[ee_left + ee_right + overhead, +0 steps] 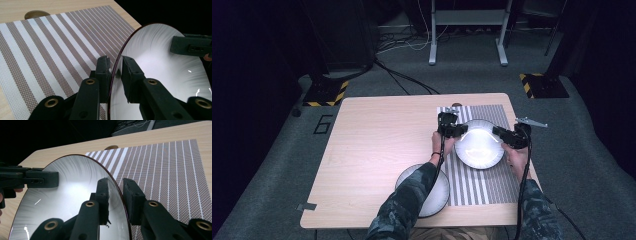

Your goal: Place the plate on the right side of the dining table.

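- White and glossy, with a thin dark edge, the plate (pixel 479 145) hangs between my two grippers over the striped placemat (pixel 482 187) on the right part of the wooden tabletop (pixel 372 150).
- On my left gripper (pixel 115 71) the jaws are clamped on the plate's rim, one pad on the underside and one on the shiny upper face.
- On my right gripper (pixel 117 195) the jaws grip the opposite rim the same way, the edge of the plate running up between the two pads.
- Seen from the high view, my left gripper (pixel 451 129) sits at the plate's left edge and my right gripper (pixel 512 136) at its right edge, with my hands behind them and my patterned sleeves coming in from below.
- From each gripper view the plate looks tilted, and the far gripper's black jaws show on the other side of the rim.
- Nearer to me, a second white plate (pixel 434 192) lies flat on the tabletop, its right edge at the left border of the placemat, partly under my left forearm.
- At the far edge of the tabletop, just beyond the placemat, is a round hole (pixel 37 14).
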The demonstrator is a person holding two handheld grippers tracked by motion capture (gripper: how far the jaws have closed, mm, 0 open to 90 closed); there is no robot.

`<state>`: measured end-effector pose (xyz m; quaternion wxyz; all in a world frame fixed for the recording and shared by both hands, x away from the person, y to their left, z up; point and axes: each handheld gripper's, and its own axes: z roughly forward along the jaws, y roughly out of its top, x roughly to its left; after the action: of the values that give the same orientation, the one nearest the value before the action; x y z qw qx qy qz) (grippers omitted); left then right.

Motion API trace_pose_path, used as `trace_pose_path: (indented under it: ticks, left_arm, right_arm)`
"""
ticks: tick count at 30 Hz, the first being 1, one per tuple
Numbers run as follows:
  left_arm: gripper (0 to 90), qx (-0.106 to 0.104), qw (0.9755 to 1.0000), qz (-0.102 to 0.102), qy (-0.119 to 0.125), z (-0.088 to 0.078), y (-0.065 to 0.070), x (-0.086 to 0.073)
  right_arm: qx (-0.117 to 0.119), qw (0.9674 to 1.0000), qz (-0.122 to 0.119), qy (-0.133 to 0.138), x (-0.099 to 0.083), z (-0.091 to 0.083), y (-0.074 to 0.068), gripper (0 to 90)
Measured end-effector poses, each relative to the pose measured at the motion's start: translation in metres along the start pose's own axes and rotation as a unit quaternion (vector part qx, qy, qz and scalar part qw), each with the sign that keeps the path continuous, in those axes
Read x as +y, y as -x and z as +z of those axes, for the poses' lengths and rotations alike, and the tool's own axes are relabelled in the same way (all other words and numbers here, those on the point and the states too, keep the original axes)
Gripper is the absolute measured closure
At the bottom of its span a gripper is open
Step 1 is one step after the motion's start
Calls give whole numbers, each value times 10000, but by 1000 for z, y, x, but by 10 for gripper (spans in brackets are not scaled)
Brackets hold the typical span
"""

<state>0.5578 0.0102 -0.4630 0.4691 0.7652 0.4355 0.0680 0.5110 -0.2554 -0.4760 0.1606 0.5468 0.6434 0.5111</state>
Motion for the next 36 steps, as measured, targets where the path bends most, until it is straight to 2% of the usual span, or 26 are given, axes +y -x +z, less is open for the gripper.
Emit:
trace_pose_path:
  ticks: [20,36]
  left_arm:
    - [747,192,9997,-12,-141,10,-2,-5]
    - [737,265,9995,-3,-158,17,-4,-7]
  right_arm:
    - [-33,9998,92,-179,-7,13,6,736]
    - [-135,9997,140,-179,-13,17,9,734]
